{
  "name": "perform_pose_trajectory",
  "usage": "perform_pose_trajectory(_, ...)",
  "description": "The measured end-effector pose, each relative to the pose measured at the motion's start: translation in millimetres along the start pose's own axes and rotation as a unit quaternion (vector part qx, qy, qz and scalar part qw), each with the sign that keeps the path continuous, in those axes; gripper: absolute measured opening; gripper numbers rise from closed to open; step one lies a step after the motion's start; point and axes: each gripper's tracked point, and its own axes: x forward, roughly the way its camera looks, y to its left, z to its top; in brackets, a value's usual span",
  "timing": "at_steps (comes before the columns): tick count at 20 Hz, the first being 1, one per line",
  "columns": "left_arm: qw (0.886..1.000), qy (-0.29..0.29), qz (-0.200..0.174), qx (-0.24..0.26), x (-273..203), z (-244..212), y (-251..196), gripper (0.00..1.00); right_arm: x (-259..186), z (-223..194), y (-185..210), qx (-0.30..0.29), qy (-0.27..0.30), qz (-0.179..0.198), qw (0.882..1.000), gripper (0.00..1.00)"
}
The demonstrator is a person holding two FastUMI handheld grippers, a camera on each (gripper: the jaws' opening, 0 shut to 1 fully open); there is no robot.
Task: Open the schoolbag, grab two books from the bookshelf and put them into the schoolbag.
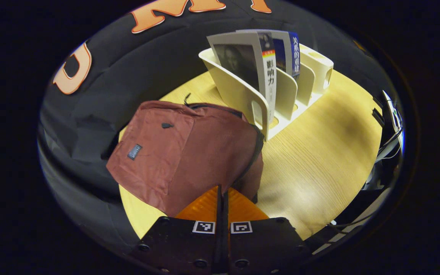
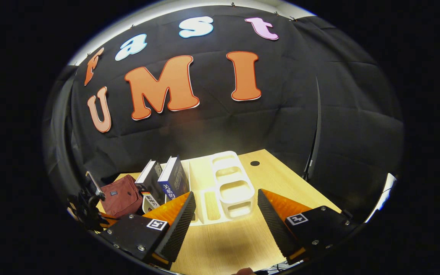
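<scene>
A dark red schoolbag (image 1: 181, 152) lies on the wooden table (image 1: 319, 160), its dark zipper line (image 1: 256, 152) running down its right side. My left gripper (image 1: 223, 191) is shut, with its tips against the bag's near edge by the zipper's lower end; whether anything is pinched there is hidden. Behind the bag a white bookshelf (image 1: 243, 95) holds a pale book (image 1: 243, 61) and a blue book (image 1: 290, 51), both upright. In the right gripper view my right gripper (image 2: 225, 194) stands open before the bookshelf (image 2: 229, 187), the two books (image 2: 162, 181) and the schoolbag (image 2: 122, 196) to its left.
The bookshelf's right-hand slots (image 2: 231, 179) hold nothing. Bare tabletop (image 2: 224, 236) spreads in front of the shelf. A small round hole (image 2: 254, 163) sits in the table near the back. Cables and gear (image 1: 390, 145) lie past the table's right edge.
</scene>
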Motion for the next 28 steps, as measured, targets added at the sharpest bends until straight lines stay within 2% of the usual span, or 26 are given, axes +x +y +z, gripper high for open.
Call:
perform_pose_trajectory(3, 0.998, -0.024, 0.045, 0.022, -34.3, 27.7, 41.5, 0.01, 2.5, -5.2, 5.2, 0.007, 0.010, 0.015, 1.000, 0.97)
perform_pose_trajectory(5, 0.997, -0.029, 0.071, 0.008, -54.2, 41.8, 68.3, 0.00, 7.3, -9.4, 11.6, 0.004, 0.025, 0.036, 0.999, 0.97)
perform_pose_trajectory(7, 0.996, -0.042, 0.082, -0.013, -64.1, 56.6, 90.7, 0.01, 9.8, -11.6, 17.1, -0.007, 0.039, 0.058, 0.998, 0.97)
perform_pose_trajectory(10, 0.993, -0.069, 0.091, -0.028, -69.0, 73.8, 132.9, 0.01, 12.8, -5.8, 24.7, -0.030, 0.031, 0.066, 0.997, 0.98)
perform_pose_trajectory(14, 0.991, -0.096, 0.062, -0.070, -75.2, 93.9, 162.2, 0.00, 9.2, -3.5, 69.6, -0.061, 0.052, 0.098, 0.992, 0.97)
perform_pose_trajectory(18, 0.987, -0.108, 0.045, -0.112, -63.4, 110.5, 179.8, 0.01, 12.1, 37.3, 126.1, -0.087, 0.070, 0.148, 0.983, 0.97)
perform_pose_trajectory(20, 0.985, -0.121, 0.032, -0.121, -59.4, 118.2, 181.2, 0.01, 19.8, 57.8, 159.6, -0.093, 0.097, 0.171, 0.976, 0.97)
perform_pose_trajectory(23, 0.985, -0.126, 0.021, -0.114, -57.0, 123.5, 180.4, 0.00, 41.6, 70.7, 203.0, -0.115, 0.165, 0.189, 0.961, 0.97)
perform_pose_trajectory(25, 0.985, -0.128, 0.018, -0.112, -56.4, 125.0, 180.0, 0.00, 60.9, 70.4, 230.1, -0.117, 0.222, 0.194, 0.949, 0.97)
perform_pose_trajectory(28, 0.984, -0.135, 0.005, -0.113, -54.8, 126.1, 175.3, 0.01, 106.4, 55.2, 246.7, -0.126, 0.280, 0.150, 0.940, 0.98)
